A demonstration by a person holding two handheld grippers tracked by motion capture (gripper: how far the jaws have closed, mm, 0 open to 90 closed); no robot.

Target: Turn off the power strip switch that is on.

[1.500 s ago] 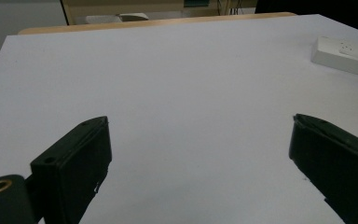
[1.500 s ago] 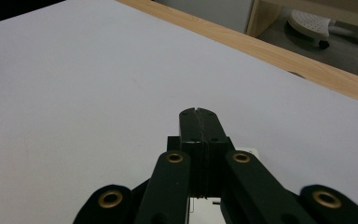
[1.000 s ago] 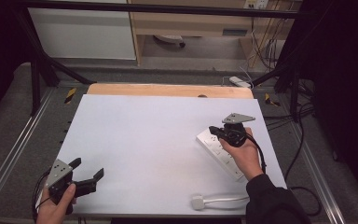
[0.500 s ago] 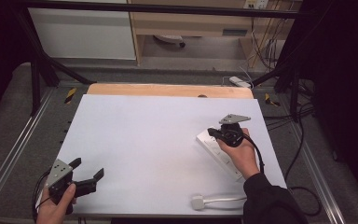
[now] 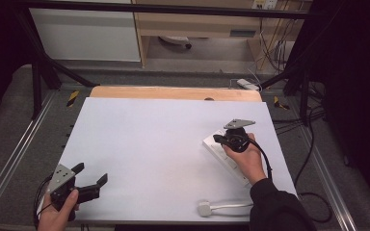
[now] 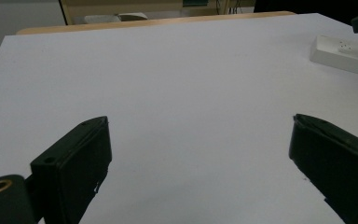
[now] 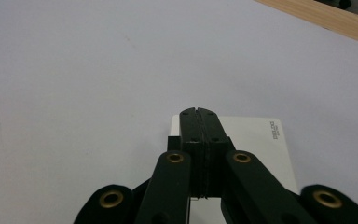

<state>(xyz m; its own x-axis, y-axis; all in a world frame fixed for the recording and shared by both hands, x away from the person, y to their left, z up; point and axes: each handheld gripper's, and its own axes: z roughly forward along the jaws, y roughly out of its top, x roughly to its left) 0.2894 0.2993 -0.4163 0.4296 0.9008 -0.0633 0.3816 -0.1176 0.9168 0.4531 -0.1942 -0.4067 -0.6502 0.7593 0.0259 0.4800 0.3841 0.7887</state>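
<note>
Here the right claw (image 5: pixel 218 139), jaws pressed together, sits over the end of the white power strip (image 5: pixel 224 159) at the right of the white bench (image 5: pixel 164 144). The left claw (image 5: pixel 90 175), lower left, is spread wide apart.

Table top (image 5: pixel 164 144) is a smooth matt white sheet, far edge strip (image 5: pixel 173 93) bare light wood. Power strip (image 5: pixel 224 156) is white plastic, smooth, slight sheen; its plug (image 5: pixel 204 208) and cable look the same. Both grippers, left gripper (image 5: pixel 90 175) and right gripper (image 7: pixel 199 112), have matt black plastic-looking jaws with brass-coloured pivot eyelets and a grey metal plate on top. Floor around the table is grey, rough, carpet-like.
</note>
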